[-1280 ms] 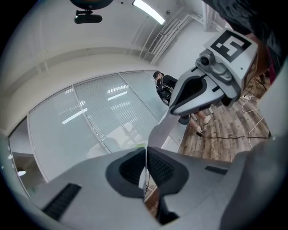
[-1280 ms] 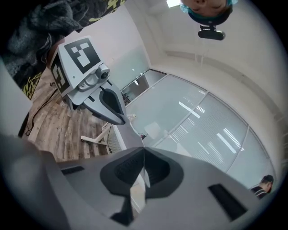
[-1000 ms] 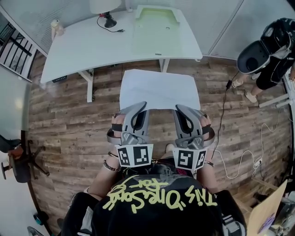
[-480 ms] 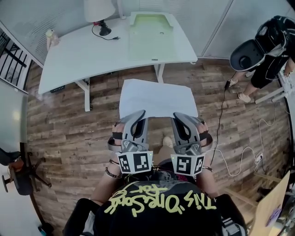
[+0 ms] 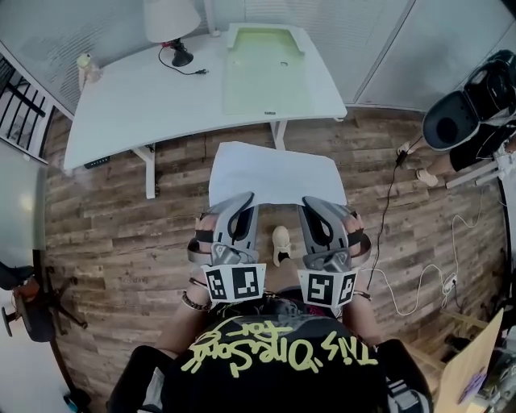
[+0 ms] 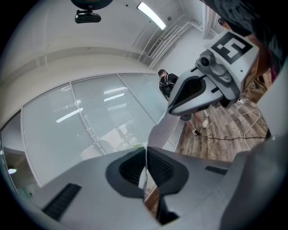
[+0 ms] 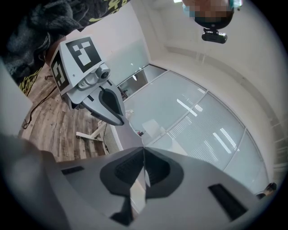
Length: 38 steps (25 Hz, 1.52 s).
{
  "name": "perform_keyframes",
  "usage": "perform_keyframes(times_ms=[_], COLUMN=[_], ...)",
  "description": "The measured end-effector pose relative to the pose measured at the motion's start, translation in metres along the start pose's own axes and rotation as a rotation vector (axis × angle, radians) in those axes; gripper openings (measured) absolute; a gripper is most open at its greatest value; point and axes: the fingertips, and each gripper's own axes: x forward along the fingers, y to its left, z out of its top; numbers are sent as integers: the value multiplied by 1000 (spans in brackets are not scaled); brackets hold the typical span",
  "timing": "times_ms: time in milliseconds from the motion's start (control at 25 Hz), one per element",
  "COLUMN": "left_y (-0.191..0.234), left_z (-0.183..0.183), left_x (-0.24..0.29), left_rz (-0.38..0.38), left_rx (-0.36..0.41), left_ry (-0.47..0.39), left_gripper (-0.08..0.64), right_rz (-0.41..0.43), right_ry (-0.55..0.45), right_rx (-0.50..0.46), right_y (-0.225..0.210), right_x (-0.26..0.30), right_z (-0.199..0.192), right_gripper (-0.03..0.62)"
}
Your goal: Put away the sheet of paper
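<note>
A white sheet of paper [image 5: 274, 172] hangs flat above the wooden floor, held out by its near edge. My left gripper [image 5: 245, 198] is shut on its near left part and my right gripper [image 5: 311, 201] on its near right part. In the left gripper view the jaws [image 6: 145, 152] meet on the thin paper edge, and the right gripper [image 6: 211, 81] shows beside them. The right gripper view shows its jaws [image 7: 143, 155] closed on the sheet too. Ahead stands a white table [image 5: 145, 97] with a pale green tray [image 5: 266, 68] on it.
A lamp [image 5: 171, 20] with its cord and a small bottle [image 5: 85, 68] stand at the table's back left. A bystander [image 5: 476, 109] is at the right, with cables [image 5: 403, 298] on the floor. A chair [image 5: 32, 290] is at the left. My shoe [image 5: 280, 244] shows under the sheet.
The table has come slightly nearer in the head view and a shoe has stepped forward under the sheet. Both grippers keep hold of the paper. The bystander shifted right.
</note>
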Motion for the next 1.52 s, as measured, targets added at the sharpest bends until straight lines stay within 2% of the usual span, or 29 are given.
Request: perform_keyframes(times_ms=[640,1160,1400,1520], left_y=[29,45,47,48], left_z=[2,1,-4,-6], left_x=[91,159,177,182], left_rz=[35,66,104,99], left_rx=[27,10,-12,-15], left_ry=[9,64,101,111], left_gripper=[11,11,11,11], right_rz=[6,68,124,130], right_ry=[-50,-108,-142,-144], right_rx=[-7,-10,-27,-29], right_y=[-49,-80,-81,-82], right_x=[75,130,146,151], right_z=[-41,-75,-88,-90], right_gripper=[8,9,8,8])
